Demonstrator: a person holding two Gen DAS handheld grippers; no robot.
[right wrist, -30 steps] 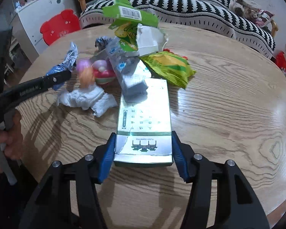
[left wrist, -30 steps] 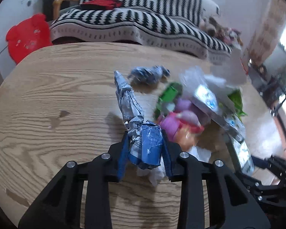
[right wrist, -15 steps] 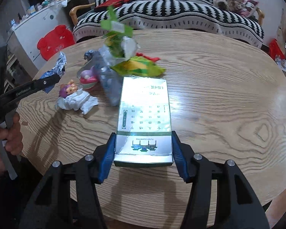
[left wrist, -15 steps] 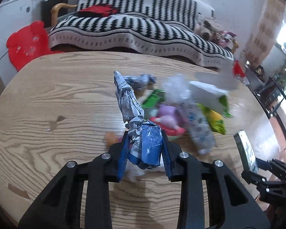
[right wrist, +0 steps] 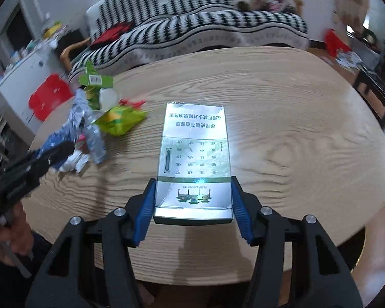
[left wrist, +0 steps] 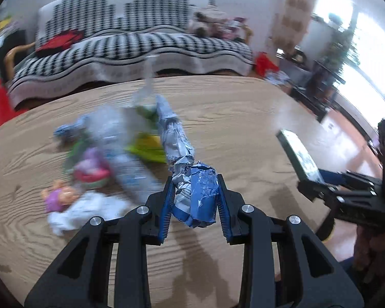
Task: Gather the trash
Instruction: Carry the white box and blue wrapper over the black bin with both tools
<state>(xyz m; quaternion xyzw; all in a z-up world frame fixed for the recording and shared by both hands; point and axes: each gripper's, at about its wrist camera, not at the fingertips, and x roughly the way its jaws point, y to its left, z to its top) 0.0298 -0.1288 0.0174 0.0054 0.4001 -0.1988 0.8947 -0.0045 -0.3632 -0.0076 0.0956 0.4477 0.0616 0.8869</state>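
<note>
My left gripper (left wrist: 195, 205) is shut on a crumpled blue and silver wrapper (left wrist: 190, 179) and holds it above the wooden table (left wrist: 243, 118). My right gripper (right wrist: 192, 205) is shut on a flat silver and green carton (right wrist: 195, 151), held above the table (right wrist: 295, 128); it also shows in the left wrist view (left wrist: 299, 155). A pile of trash lies on the table: a clear plastic bottle (left wrist: 120, 154), a yellow-green snack bag (right wrist: 120, 120), a green box (right wrist: 95, 80), a white tissue (left wrist: 84, 210) and a small doll (left wrist: 61, 196).
A black and white striped sofa (right wrist: 192, 30) stands behind the table. A red stool (right wrist: 47, 98) is at the left. The left gripper's arm and the hand holding it show at the left of the right wrist view (right wrist: 20, 174).
Both grippers have pulled back and risen from the pile, each still holding its item. The left view has swung right; the trash pile now sits left of the wrapper.
</note>
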